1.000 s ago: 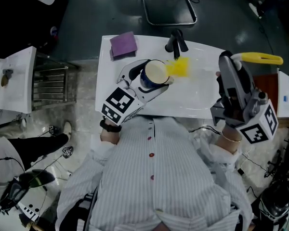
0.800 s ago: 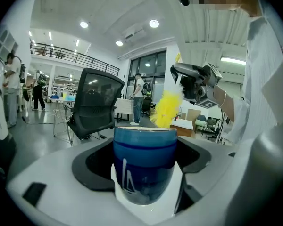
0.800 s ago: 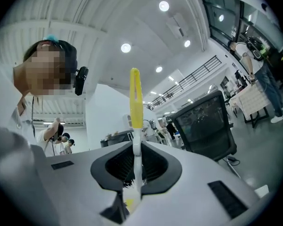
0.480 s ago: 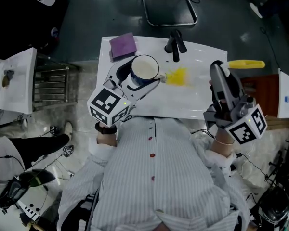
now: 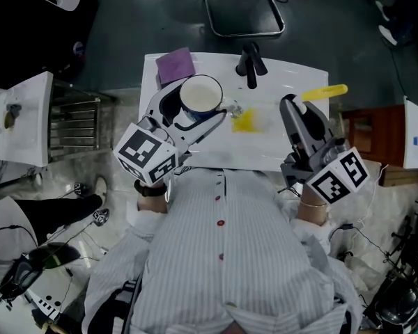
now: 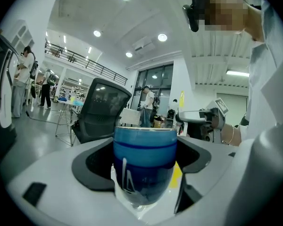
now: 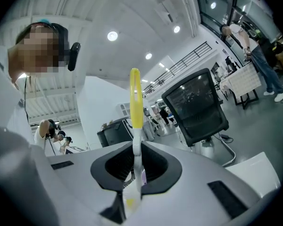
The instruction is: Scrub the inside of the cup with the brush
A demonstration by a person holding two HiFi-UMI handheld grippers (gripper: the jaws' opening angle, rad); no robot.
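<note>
Left tool (image 5: 194, 111) pinches the blue cup (image 5: 200, 94) mouth-up over the white worktop (image 5: 275, 152); right tool (image 5: 293, 107) clamps the brush (image 5: 325, 91), its yellow end pointing right, away from the cup on its left.

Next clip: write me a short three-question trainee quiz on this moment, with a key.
1. True or false: the brush is inside the cup.
2. The left gripper is shut on: A) the cup, B) the brush, C) nothing.
3. Fill in: the right gripper is shut on the ___.

Key: 1 false, the brush is held off to the cup's right, apart from it. 2 A. 3 brush.
</note>
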